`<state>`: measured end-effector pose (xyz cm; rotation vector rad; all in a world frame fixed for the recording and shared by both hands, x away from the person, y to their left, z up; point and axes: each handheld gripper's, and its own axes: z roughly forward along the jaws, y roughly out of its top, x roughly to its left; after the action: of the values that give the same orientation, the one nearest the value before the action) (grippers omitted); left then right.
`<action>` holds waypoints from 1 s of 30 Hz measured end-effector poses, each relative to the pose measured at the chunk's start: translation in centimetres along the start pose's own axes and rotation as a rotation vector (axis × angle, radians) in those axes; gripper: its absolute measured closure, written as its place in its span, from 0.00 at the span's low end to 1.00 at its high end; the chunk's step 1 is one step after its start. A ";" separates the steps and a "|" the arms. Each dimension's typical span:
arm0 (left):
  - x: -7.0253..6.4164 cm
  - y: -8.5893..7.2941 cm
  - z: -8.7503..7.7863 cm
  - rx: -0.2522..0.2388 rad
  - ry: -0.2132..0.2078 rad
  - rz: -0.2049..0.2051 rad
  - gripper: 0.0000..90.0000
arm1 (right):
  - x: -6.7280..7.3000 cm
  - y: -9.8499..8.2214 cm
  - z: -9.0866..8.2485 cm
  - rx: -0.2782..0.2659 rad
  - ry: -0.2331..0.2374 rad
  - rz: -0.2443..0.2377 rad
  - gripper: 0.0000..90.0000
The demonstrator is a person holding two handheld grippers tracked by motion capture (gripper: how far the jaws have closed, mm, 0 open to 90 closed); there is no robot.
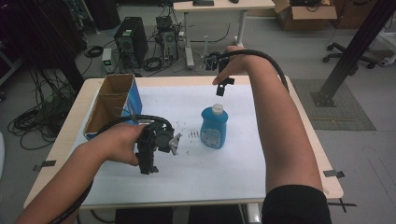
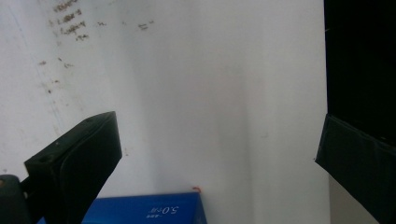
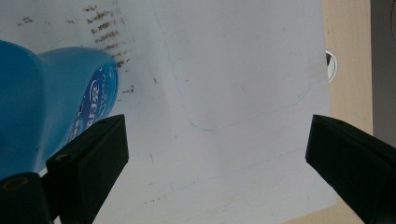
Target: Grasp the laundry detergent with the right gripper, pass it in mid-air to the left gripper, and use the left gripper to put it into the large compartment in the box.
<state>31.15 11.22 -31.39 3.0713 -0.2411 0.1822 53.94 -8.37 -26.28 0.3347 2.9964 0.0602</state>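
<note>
High view showed the blue bottle upright, probably slippery plastic; both grippers, left and right, gaped wide and empty; its narrow neck suited gripping.

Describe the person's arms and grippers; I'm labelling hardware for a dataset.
Both forearms are bare; a black sleeve covers the right upper arm. The left gripper and right gripper are black, each trailing a thick black cable. The jaws are flat, blocky and matte.

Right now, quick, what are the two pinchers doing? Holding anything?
Left gripper: open, holding nothing, over the white sheet.
Right gripper: open, holding nothing, beside the blue bottle.
</note>
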 end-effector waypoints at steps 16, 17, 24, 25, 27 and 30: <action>0.5 0.3 -0.4 0.011 -0.001 0.007 0.00 | -0.6 -2.2 0.0 -0.019 -0.011 0.035 0.07; 0.4 0.3 -0.4 0.011 -0.005 0.004 0.00 | -0.5 -2.6 0.0 -0.020 -0.014 0.041 0.07; -0.2 0.3 -0.6 0.017 -0.002 0.004 0.00 | 0.4 -5.0 0.2 -0.044 -0.011 0.075 0.07; -0.3 0.4 -0.5 0.022 -0.007 -0.004 0.00 | 0.5 -5.4 0.3 -0.052 -0.009 0.081 0.07; -0.6 0.6 -0.5 0.033 -0.009 0.004 0.00 | 0.7 -6.1 0.3 -0.054 -0.012 0.092 0.07; -0.7 1.0 -0.6 0.024 -0.003 0.025 0.00 | 1.0 -7.1 0.4 -0.048 -0.011 0.103 0.07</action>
<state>30.24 10.43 -30.81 3.0942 -0.2789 0.1836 51.47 -15.10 -27.16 0.4820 2.9589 0.1398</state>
